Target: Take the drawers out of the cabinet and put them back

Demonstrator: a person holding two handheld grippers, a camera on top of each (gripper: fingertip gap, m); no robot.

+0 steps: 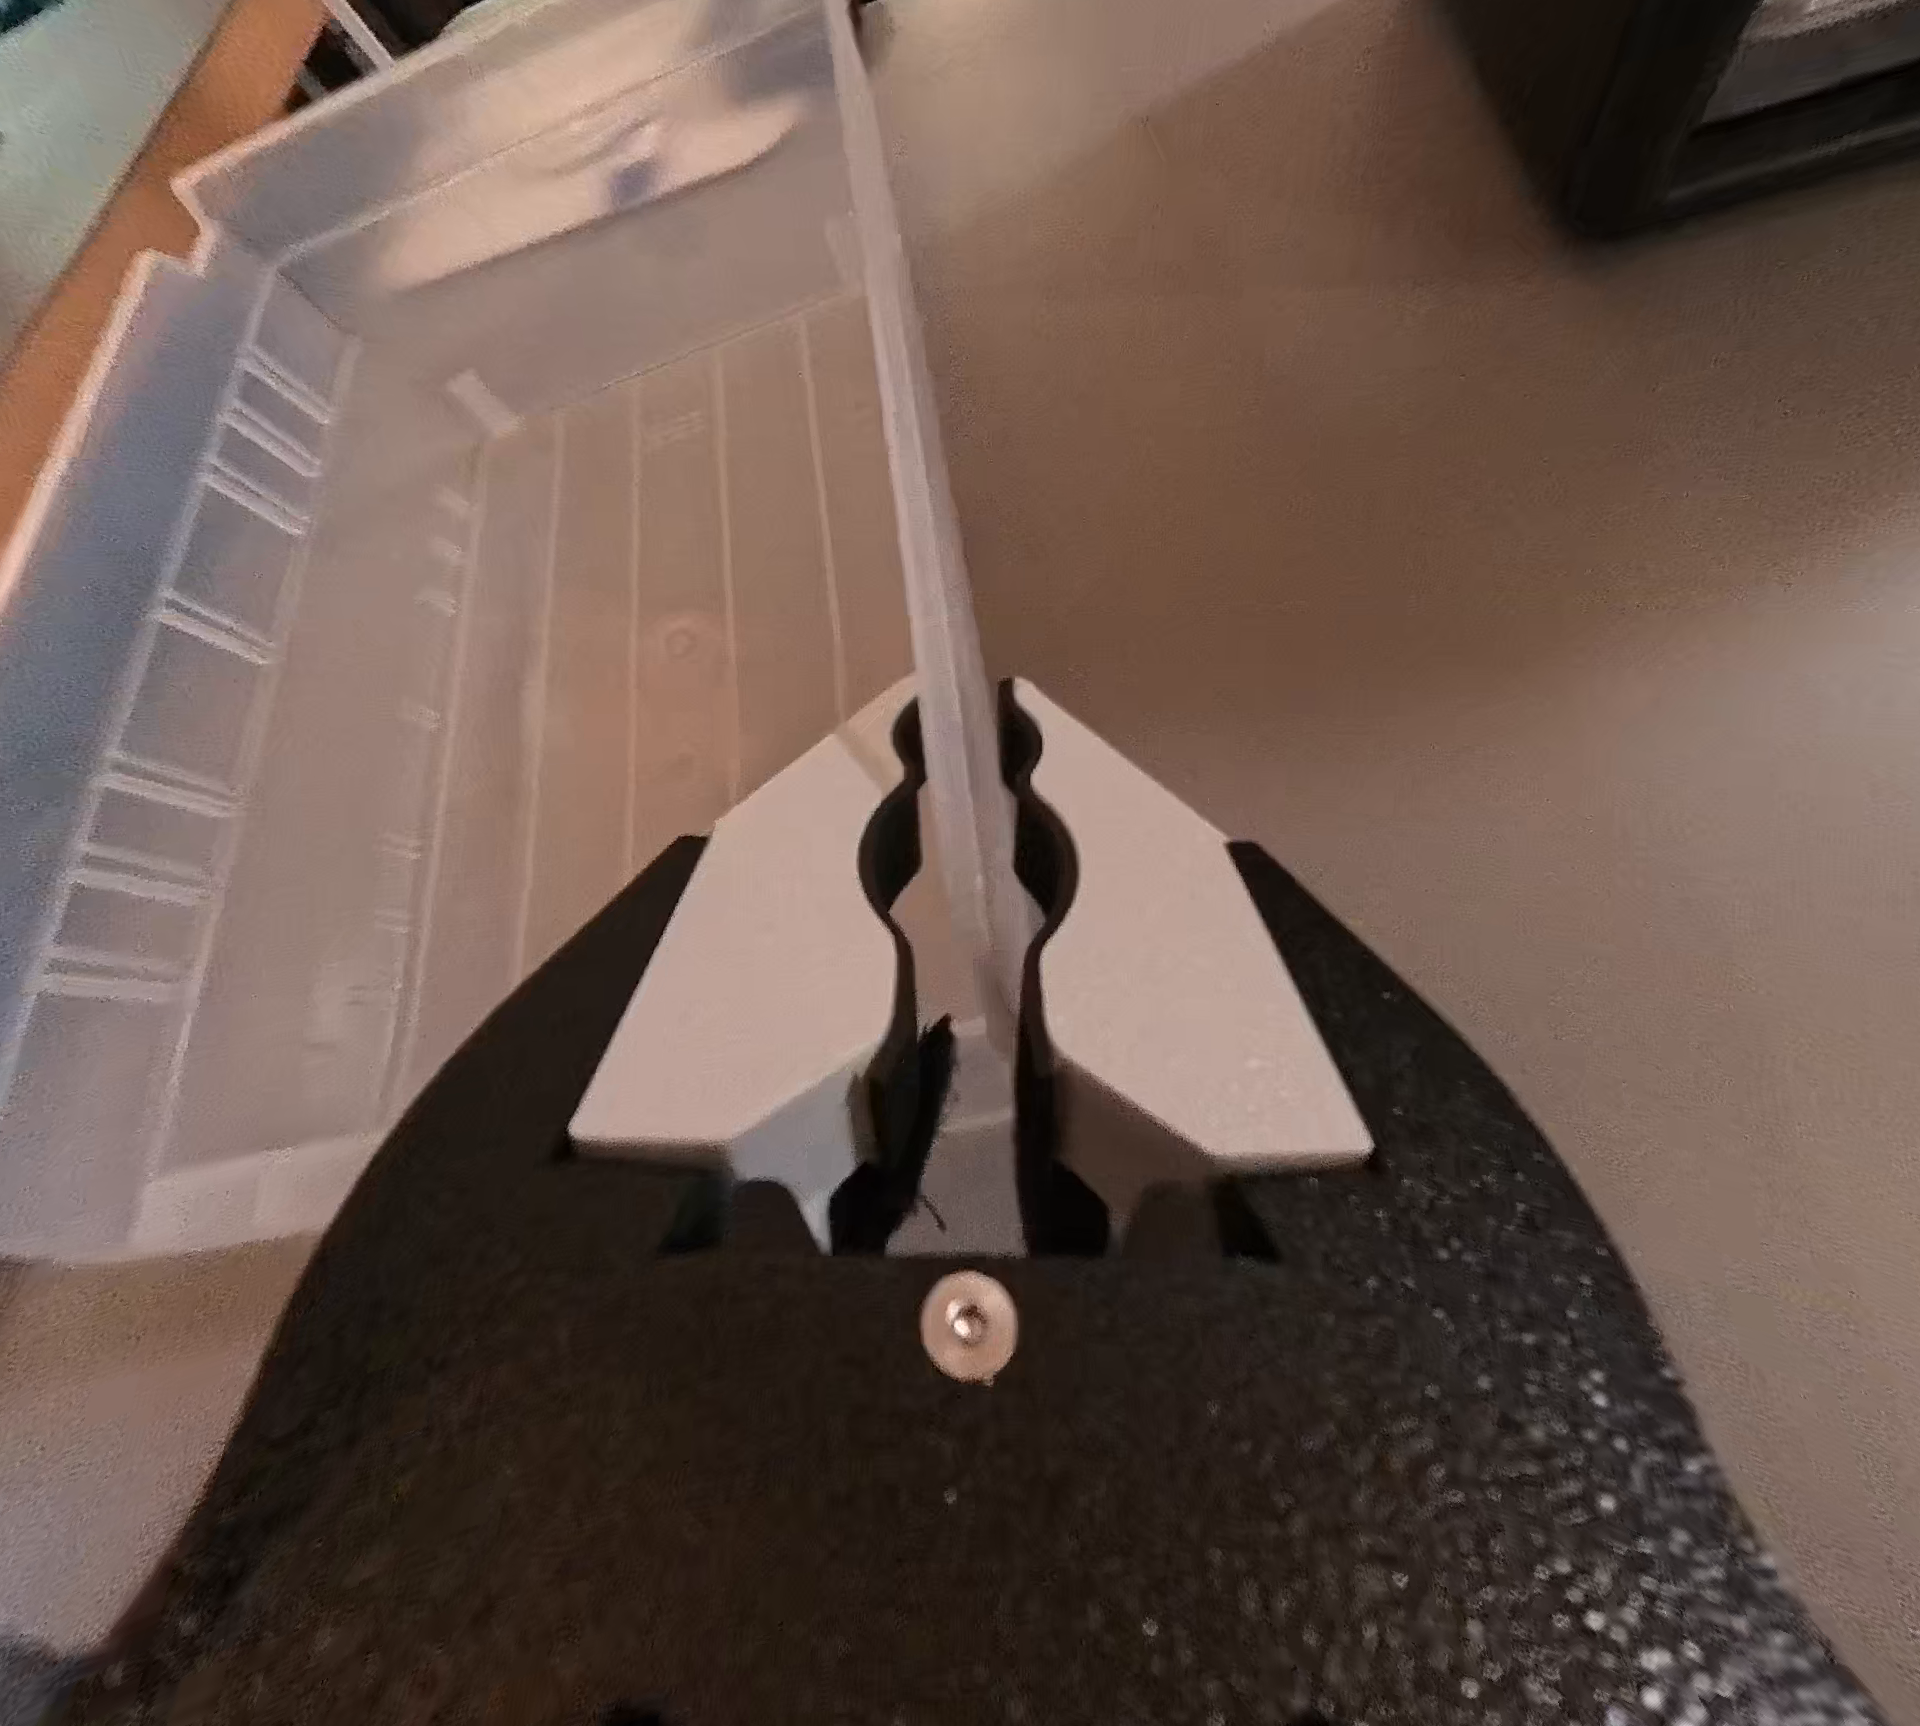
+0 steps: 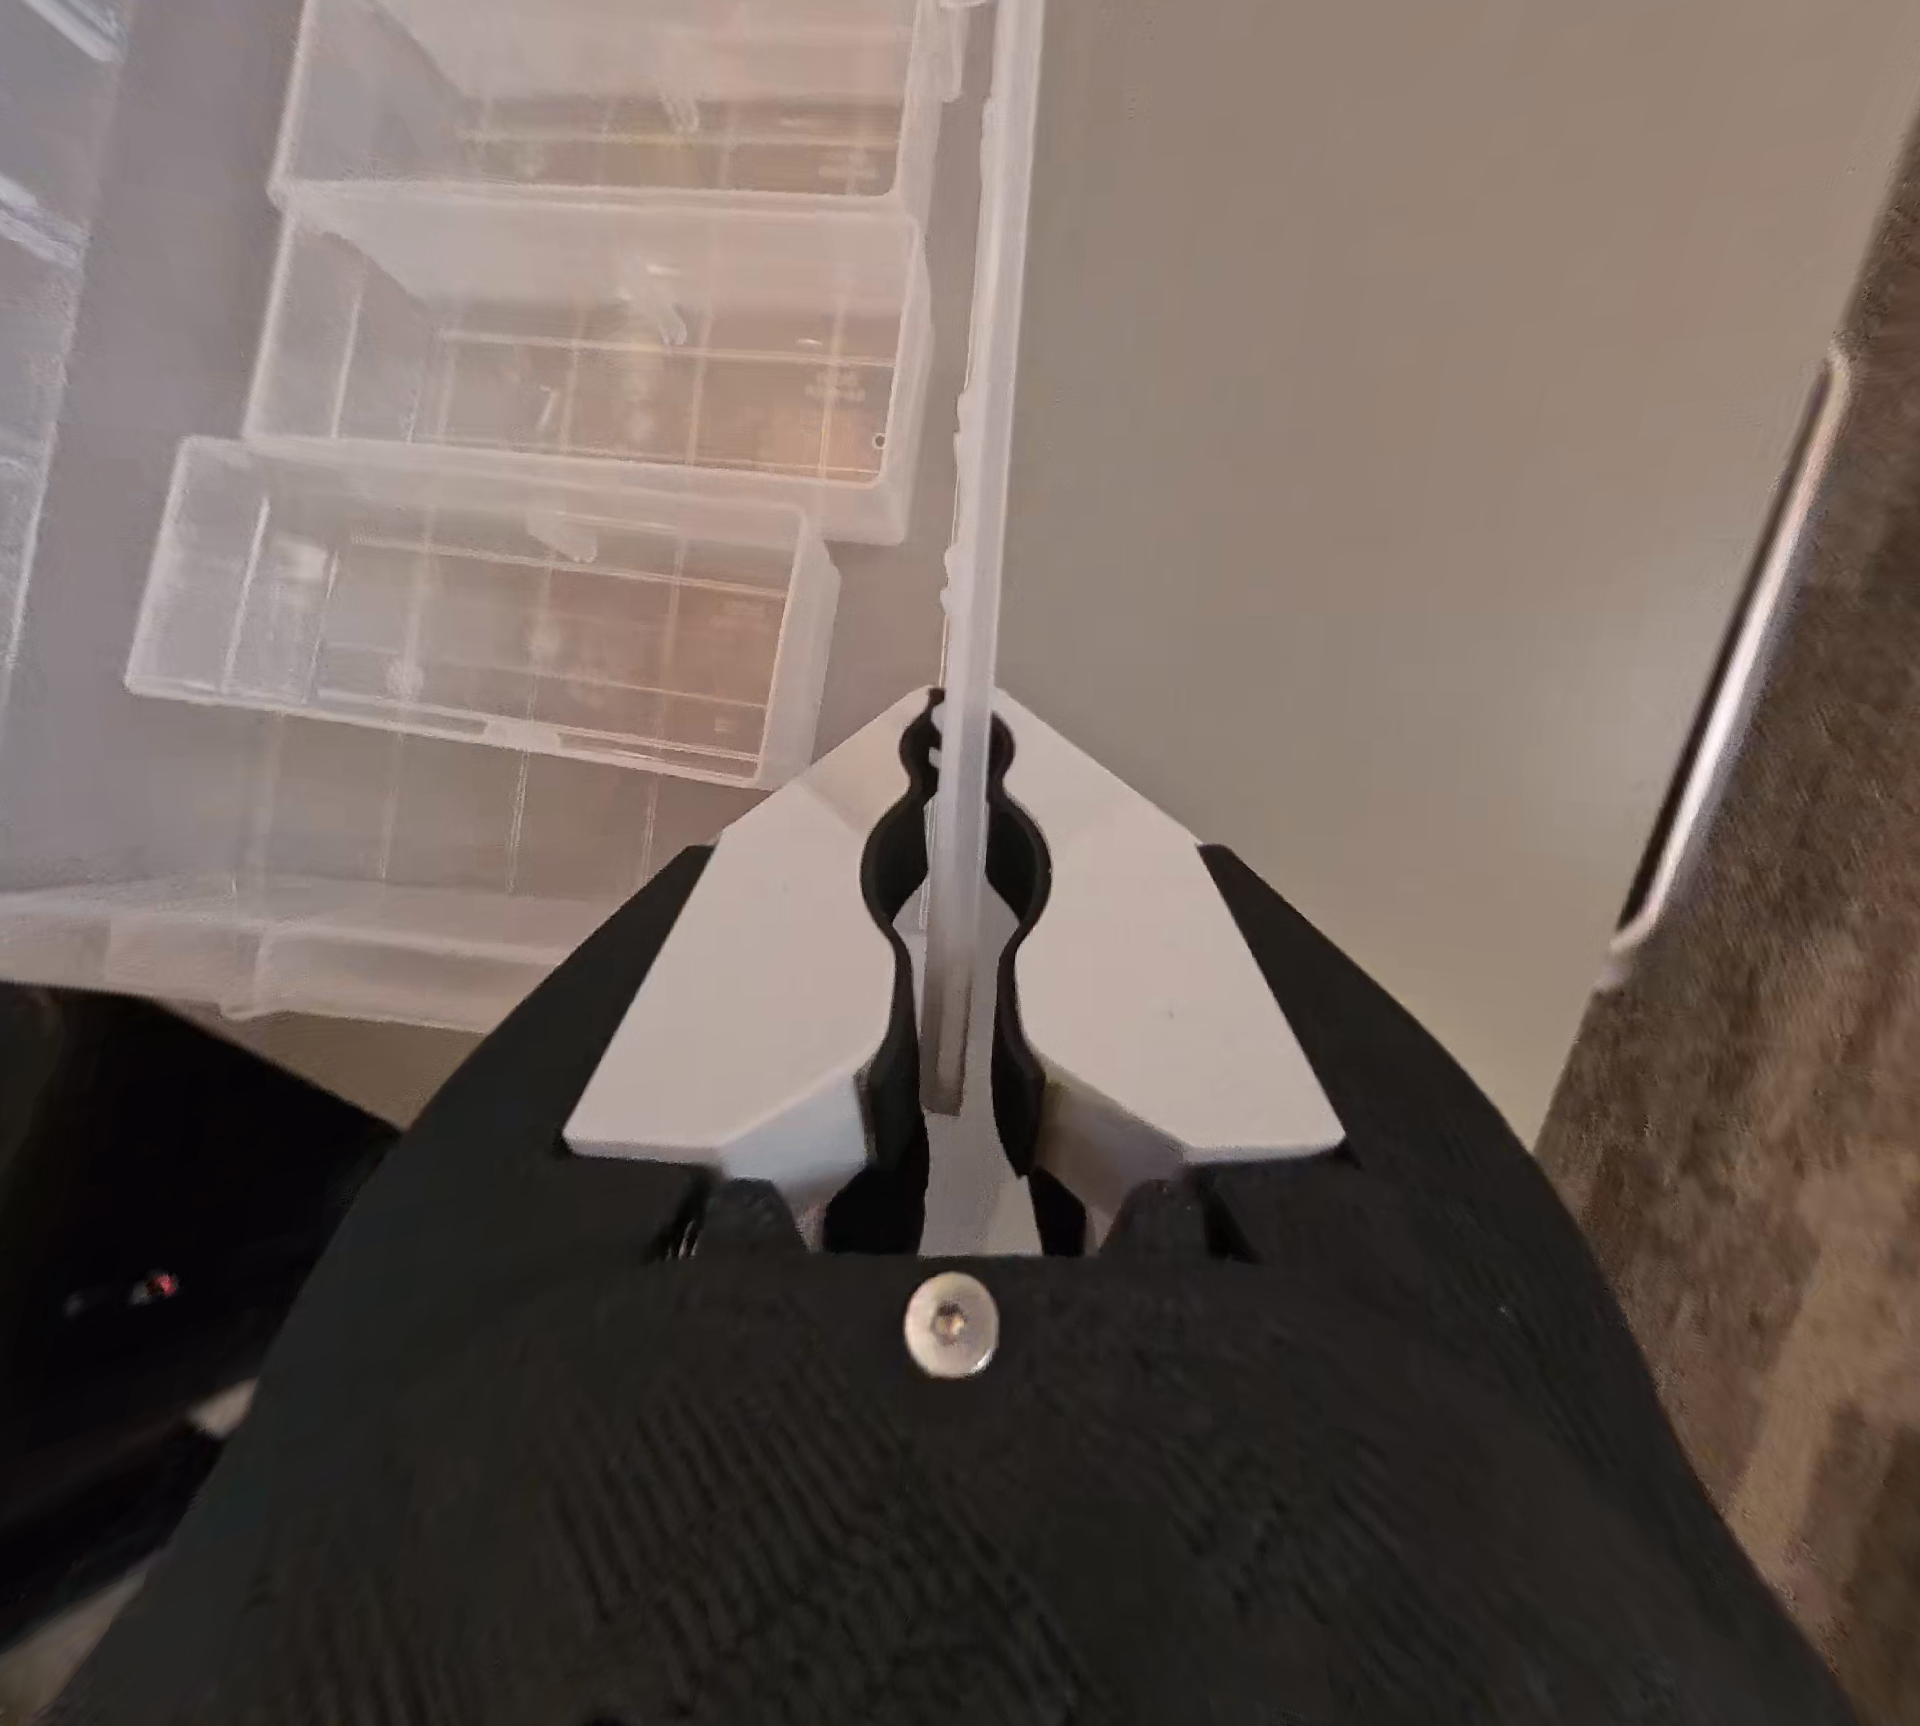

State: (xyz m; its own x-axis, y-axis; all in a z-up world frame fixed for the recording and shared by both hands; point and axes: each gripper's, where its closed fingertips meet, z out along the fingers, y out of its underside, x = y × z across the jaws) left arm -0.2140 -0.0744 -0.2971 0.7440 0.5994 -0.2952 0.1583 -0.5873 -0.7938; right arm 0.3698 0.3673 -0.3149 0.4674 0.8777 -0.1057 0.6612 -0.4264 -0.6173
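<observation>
In the left wrist view, my left gripper (image 1: 961, 710) is shut on the right side wall (image 1: 883, 388) of a large, empty translucent plastic drawer (image 1: 520, 554), which is out of the cabinet and just over the grey table (image 1: 1403, 585). In the right wrist view, my right gripper (image 2: 964, 720) is shut on the thin translucent edge of the cabinet's side wall (image 2: 1000, 305). To its left, three small clear drawers (image 2: 592, 97) (image 2: 582, 346) (image 2: 468, 616) stick out of the cabinet by different amounts, like steps.
A black box (image 1: 1621, 14) stands on the table at the far right. A wooden surface (image 1: 94, 274) lies beyond the drawer on the left. In the right wrist view, mottled carpet (image 2: 1766, 1001) and a white-rimmed edge (image 2: 1756, 627) are at the right, and a dark object (image 2: 125, 1261) at lower left.
</observation>
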